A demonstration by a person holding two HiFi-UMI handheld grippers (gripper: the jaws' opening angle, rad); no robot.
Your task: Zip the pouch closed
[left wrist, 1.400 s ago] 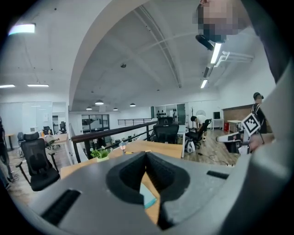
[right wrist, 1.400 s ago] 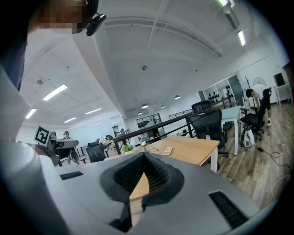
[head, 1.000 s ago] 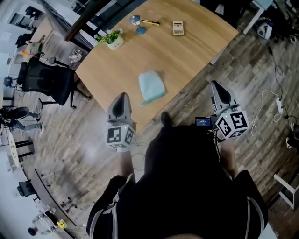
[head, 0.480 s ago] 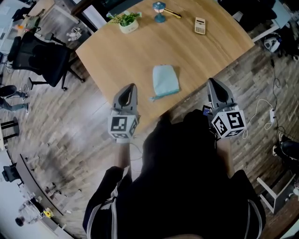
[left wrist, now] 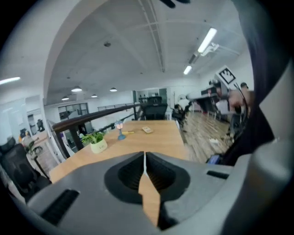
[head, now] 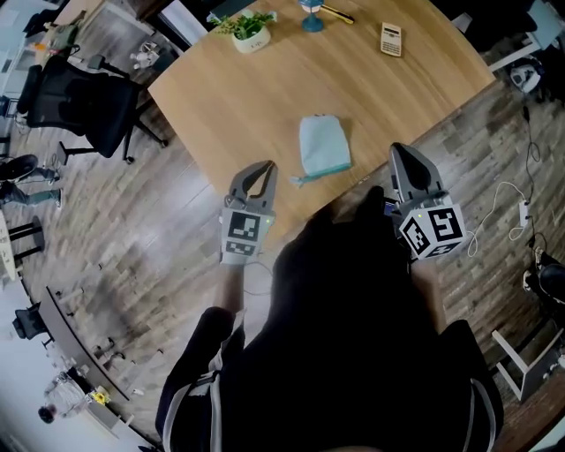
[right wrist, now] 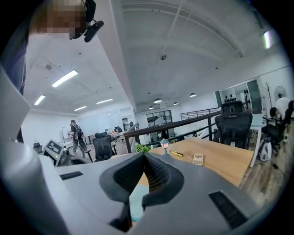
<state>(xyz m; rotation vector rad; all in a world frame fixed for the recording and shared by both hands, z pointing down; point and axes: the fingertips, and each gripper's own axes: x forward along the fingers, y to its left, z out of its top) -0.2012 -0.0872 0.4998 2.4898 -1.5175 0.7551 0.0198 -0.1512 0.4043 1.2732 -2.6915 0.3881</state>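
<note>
A light blue pouch (head: 324, 146) lies flat on the wooden table (head: 247, 88) close to its near edge, with a thin pull tab sticking out at its near left corner. My left gripper (head: 266, 165) is shut and empty, its tips over the table edge just left of the pouch. My right gripper (head: 396, 148) is also shut and empty, hanging off the table edge to the pouch's right. In the right gripper view the pouch (right wrist: 136, 201) shows low in the gap under the closed jaws (right wrist: 145, 156). The left gripper view shows closed jaws (left wrist: 144, 157) with bare tabletop beyond.
At the table's far side stand a small potted plant (head: 250, 31), a blue lamp-like ornament (head: 311, 18) and a calculator (head: 391, 39). A black office chair (head: 88, 97) stands on the wood floor to the left. Cables lie on the floor at right (head: 516, 199).
Both grippers have come closer to the table's near edge and the pouch. The left one has dropped lower and tilted down. Both stayed shut.
</note>
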